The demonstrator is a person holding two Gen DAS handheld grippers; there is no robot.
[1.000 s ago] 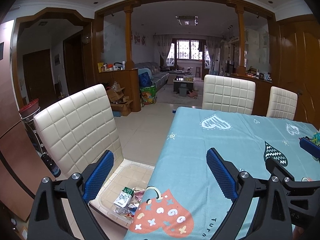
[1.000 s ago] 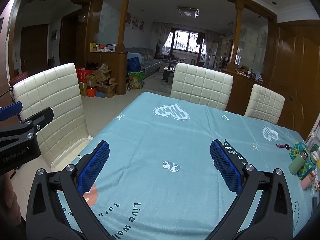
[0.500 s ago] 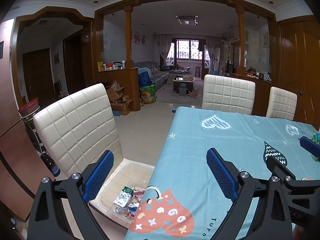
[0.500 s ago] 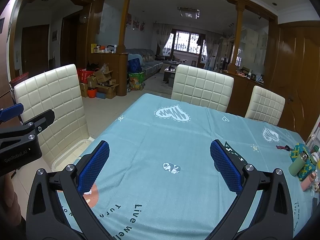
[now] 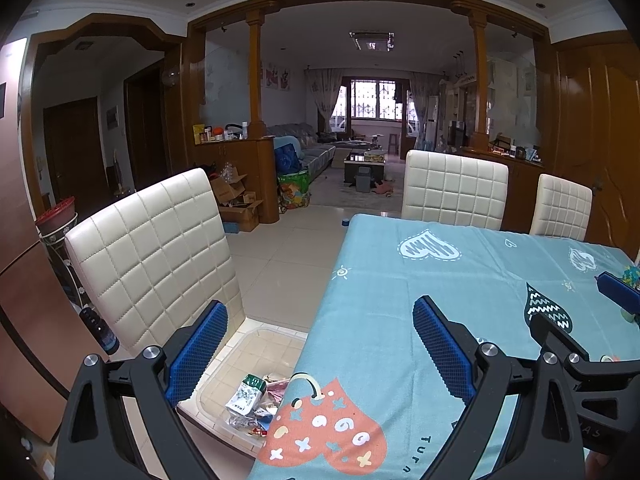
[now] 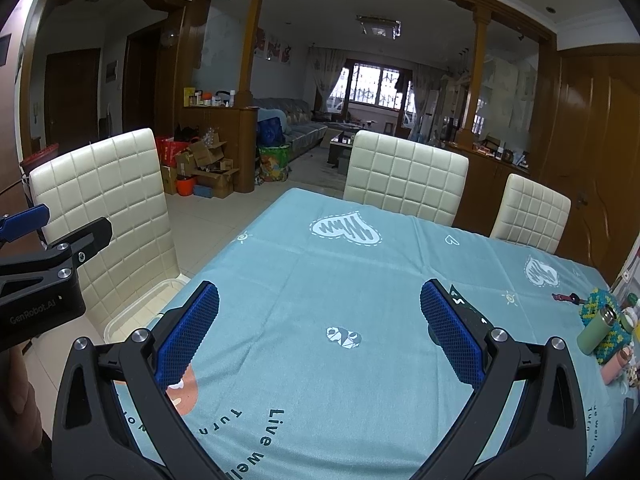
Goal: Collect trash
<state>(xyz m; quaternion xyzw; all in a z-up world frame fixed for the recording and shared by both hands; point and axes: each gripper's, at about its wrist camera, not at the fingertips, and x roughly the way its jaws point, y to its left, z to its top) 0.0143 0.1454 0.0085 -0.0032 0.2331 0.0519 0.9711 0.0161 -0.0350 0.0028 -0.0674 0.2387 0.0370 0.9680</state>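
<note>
A clear plastic bin (image 5: 256, 340) stands on the seat of the cream chair (image 5: 156, 248) at the table's left side. It holds several bits of trash, among them a green and white packet (image 5: 246, 394). My left gripper (image 5: 318, 340) is open and empty above the table's left edge, close to the bin. My right gripper (image 6: 320, 330) is open and empty above the blue tablecloth (image 6: 340, 280). The bin's rim (image 6: 136, 312) also shows in the right wrist view.
Two more cream chairs (image 6: 404, 178) stand at the table's far side. A green flask (image 6: 596, 330), a beaded pouch and small bottles crowd the table's right edge. Cardboard boxes (image 6: 204, 164) sit on the floor by a wooden divider.
</note>
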